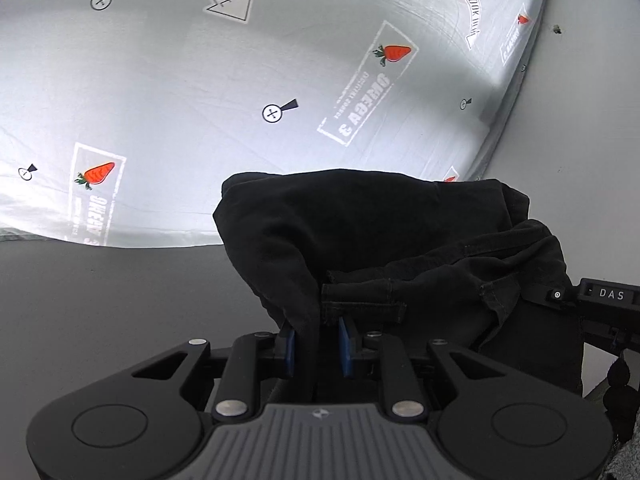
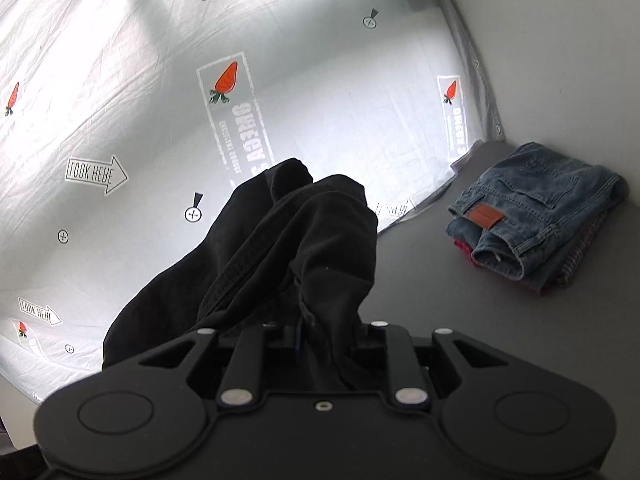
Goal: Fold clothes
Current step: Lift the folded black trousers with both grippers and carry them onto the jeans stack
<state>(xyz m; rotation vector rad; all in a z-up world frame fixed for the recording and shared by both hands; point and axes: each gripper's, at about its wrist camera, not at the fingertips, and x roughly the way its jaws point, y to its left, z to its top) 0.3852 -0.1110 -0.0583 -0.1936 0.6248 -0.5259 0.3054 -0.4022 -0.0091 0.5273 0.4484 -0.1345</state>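
Both grippers, left gripper [image 1: 316,346] and right gripper [image 2: 316,340], clamp the black garment [image 1: 360,232], lifting it off the surface [image 2: 420,280] to spread; folded jeans [image 2: 536,212] wait at three o'clock.

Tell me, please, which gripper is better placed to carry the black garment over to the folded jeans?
Right, probably. The right gripper grips the black garment with the folded jeans lying on its side; the left gripper, also gripping, shows no jeans.
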